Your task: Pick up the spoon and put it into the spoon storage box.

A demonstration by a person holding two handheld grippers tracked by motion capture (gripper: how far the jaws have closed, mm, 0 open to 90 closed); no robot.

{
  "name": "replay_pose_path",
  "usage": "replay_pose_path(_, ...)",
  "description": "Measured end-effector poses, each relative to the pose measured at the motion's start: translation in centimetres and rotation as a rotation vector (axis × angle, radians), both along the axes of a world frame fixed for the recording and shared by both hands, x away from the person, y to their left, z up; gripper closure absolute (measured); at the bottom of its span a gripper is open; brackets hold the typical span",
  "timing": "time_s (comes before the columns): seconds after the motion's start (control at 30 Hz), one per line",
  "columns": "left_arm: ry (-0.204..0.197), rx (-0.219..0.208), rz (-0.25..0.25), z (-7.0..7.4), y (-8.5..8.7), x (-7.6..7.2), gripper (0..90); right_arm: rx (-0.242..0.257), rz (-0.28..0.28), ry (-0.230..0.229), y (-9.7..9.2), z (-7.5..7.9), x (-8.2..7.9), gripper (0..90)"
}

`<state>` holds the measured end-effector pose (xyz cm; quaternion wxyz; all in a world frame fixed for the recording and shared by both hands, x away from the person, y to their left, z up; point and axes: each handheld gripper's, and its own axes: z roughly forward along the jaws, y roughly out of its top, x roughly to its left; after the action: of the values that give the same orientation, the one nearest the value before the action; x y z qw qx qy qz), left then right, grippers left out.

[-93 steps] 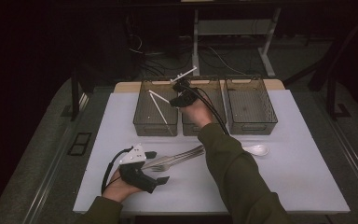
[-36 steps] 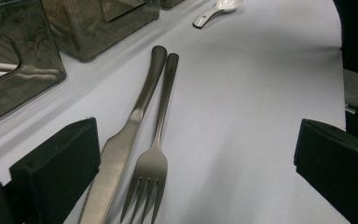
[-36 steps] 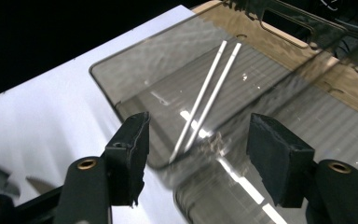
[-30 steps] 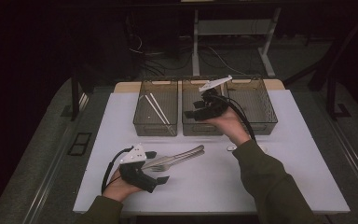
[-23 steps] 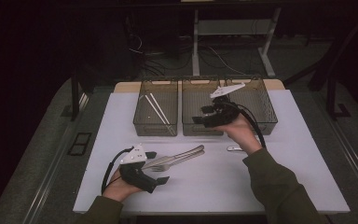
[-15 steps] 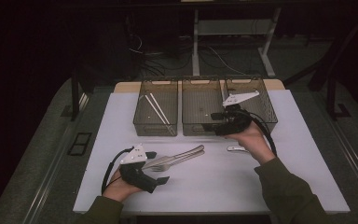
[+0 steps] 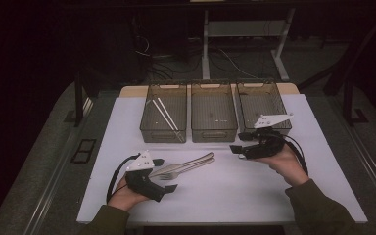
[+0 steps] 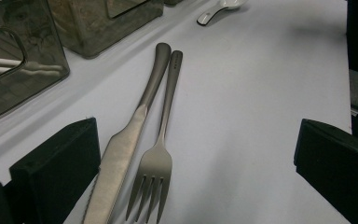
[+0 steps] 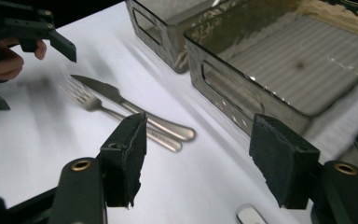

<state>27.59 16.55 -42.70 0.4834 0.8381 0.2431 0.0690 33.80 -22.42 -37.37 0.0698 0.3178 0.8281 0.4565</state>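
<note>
A steel knife [image 7: 192, 160] and fork [image 7: 182, 171] lie side by side on the white table, handles toward the bins. My left gripper [image 7: 166, 175] rests open at the front left. In the left gripper view the knife [image 8: 126, 154] blade and fork [image 8: 161, 151] tines lie between its wide jaws [image 8: 196, 172], untouched. My right gripper [image 7: 240, 142] hovers open and empty in front of the right bin [image 7: 262, 100]. A white spoon [image 8: 216, 10] lies on the table just under it, its tip showing as spoon [image 9: 249, 215] in the right gripper view [image 9: 198, 163].
Three smoky plastic bins stand in a row at the back: the left bin [image 7: 162, 133] holds white chopsticks [image 7: 164, 113], the middle bin [image 7: 213, 134] looks bare. The table's front right is free. Dark floor and desk legs lie beyond the table.
My right gripper has swung from over the middle bin to the right and toward the person, sinking a little. The left gripper, knife and fork have not moved.
</note>
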Motion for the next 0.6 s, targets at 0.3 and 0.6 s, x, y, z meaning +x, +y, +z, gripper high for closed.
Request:
replay_pose_path(0.3,-0.001,0.0,0.001,0.0,0.0,0.0,0.0,-0.012,-0.057,0.015,-2.9,-0.8,-1.1,45.3)
replay_pose_path(0.6,-0.005,0.01,0.008,0.1,0.0,-0.1,0.0,-0.031,-0.143,0.034,-6.3,-1.7,-1.4,42.3)
